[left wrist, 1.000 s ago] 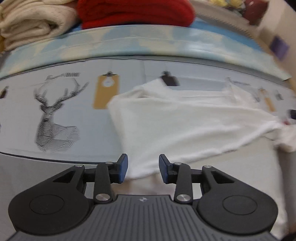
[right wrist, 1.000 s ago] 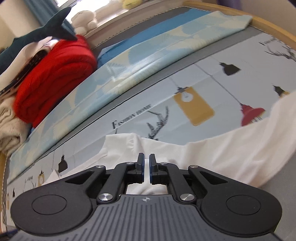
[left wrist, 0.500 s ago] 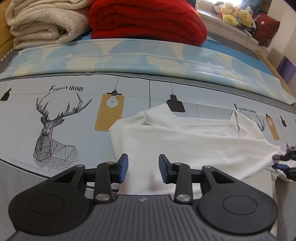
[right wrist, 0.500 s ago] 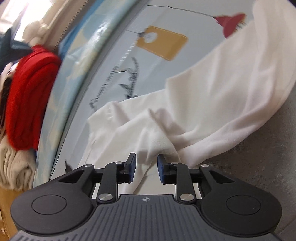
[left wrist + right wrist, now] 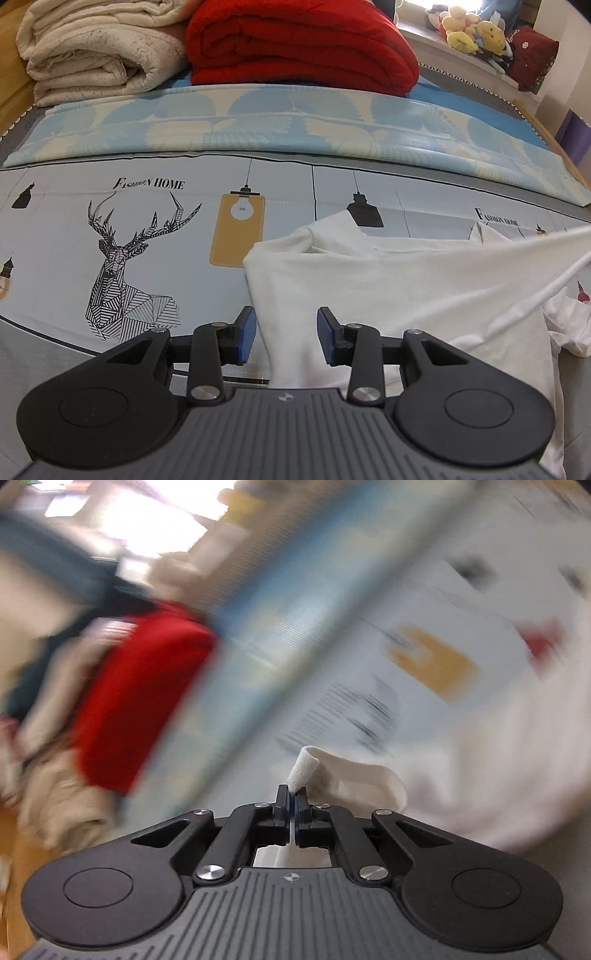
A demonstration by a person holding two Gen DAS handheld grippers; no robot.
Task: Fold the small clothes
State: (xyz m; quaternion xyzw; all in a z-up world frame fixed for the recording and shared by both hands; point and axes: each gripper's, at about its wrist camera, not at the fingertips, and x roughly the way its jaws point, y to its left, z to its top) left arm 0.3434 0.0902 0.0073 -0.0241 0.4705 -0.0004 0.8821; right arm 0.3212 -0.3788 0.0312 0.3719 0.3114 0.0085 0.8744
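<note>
Since the earlier frames the right side of the white garment [image 5: 406, 280] has been lifted off the bed sheet [image 5: 74, 221], so that a taut hem now runs up toward the right edge of the left wrist view. The right gripper [image 5: 294, 805] has just been closing and is now clamped on a narrow band of the garment's hem [image 5: 304, 766], which sticks up from between its jaws; a loop of the same band trails to the right. Everything beyond is blurred in the right wrist view. The left gripper [image 5: 286, 336] is held partly open just above the garment's near left corner, with cloth seen between the blue pads [image 5: 246, 338] but not pressed by them. The garment lies on the printed sheet, right of the deer print [image 5: 125, 269]. A red blanket [image 5: 299, 40] and a cream blanket [image 5: 99, 48] are stacked at the sheet's far edge.
</note>
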